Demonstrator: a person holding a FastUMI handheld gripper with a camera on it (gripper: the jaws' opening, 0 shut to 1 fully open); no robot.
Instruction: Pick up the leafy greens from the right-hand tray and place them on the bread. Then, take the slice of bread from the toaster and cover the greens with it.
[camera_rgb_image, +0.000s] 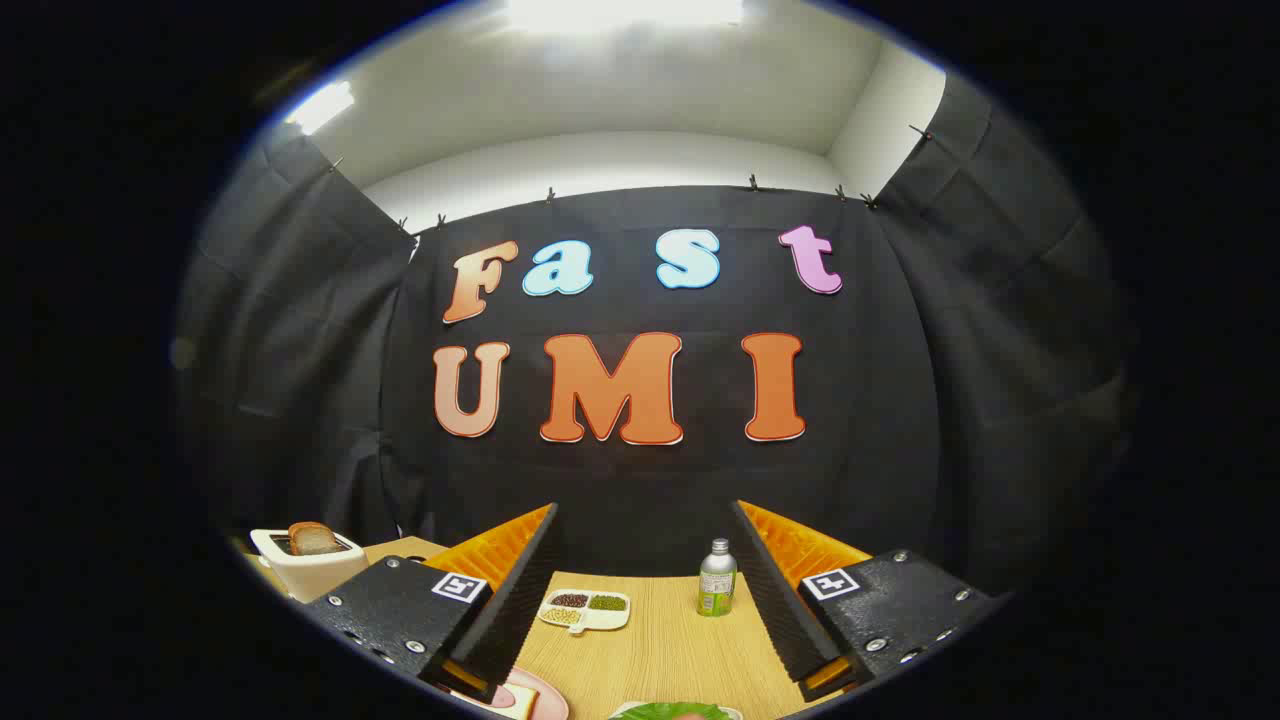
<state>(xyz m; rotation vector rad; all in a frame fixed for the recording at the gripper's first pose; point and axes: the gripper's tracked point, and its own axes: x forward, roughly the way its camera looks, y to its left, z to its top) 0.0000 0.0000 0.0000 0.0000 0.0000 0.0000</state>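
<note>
Green leafy greens (672, 711) lay in their tray nearest you, just below your hand-held gripper (648, 590), which hung wide open w/ nothing held. Brown bread slice (312, 538) sat in the white toaster (305, 570). Nothing done yet.

The gripper (645, 600) is built from rough black blocks dotted with silver screws, each marked with a small square tag.

Cloth-walled recording booth; wooden table (660, 640), toaster (305, 565), bottle (717, 580).
</note>
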